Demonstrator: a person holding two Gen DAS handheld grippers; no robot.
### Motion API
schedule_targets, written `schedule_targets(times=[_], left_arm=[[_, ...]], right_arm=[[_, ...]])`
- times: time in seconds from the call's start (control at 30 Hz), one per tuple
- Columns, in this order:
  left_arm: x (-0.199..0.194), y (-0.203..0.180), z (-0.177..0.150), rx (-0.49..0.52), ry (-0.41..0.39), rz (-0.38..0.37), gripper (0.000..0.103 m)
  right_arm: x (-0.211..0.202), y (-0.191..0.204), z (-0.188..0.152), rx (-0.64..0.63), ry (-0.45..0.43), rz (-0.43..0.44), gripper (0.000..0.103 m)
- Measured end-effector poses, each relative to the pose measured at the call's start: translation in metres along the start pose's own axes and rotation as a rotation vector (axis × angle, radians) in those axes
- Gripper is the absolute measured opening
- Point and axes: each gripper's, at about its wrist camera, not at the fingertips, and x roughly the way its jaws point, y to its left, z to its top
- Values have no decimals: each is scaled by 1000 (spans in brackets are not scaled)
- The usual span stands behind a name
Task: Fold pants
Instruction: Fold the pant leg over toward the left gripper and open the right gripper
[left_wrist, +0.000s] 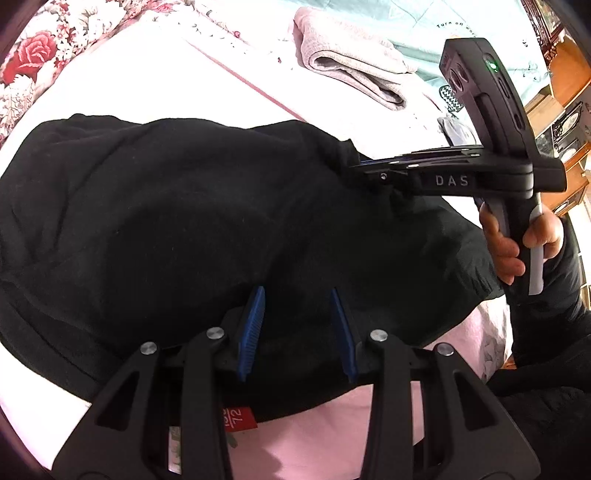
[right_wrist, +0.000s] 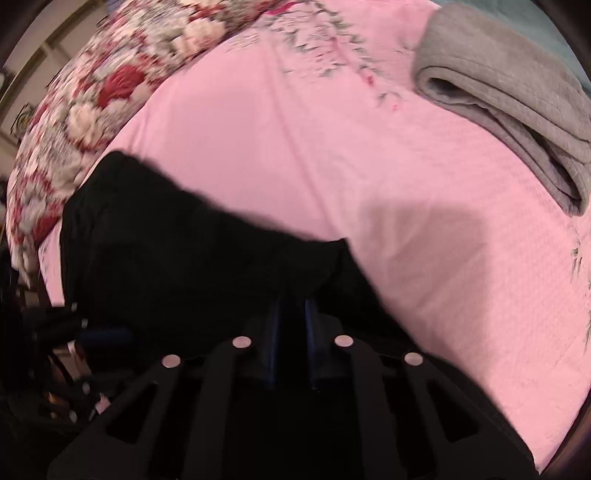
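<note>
While black pants (left_wrist: 192, 221) lie bunched on the pink bed sheet (right_wrist: 332, 155), mid-fold: right tool (left_wrist: 360, 164) pinching the cloth's far edge, pads nearly together. Left tool (left_wrist: 299, 325) spread partway over the near edge, fabric between the blue pads (left_wrist: 253, 328), not visibly gripped. Next, probably: carry the pinched edge across and lay it flat, with the near side anchored.

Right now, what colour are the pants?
Black pants; clearest in the left wrist view.
</note>
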Motion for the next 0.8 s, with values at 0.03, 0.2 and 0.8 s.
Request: schedule_targets(times=[0.03,0.2,0.8], left_arm=[[1,1,0,-1,1,-2,37],[2,1,0,-2,0,9,38],[5,6,4,-17,17,22,38]], right_arm=[[0,2,0,-11,-2,14,13],[-4,-6,7,34,-57,77,16],[-10,-24,54,99,-156,24,1]])
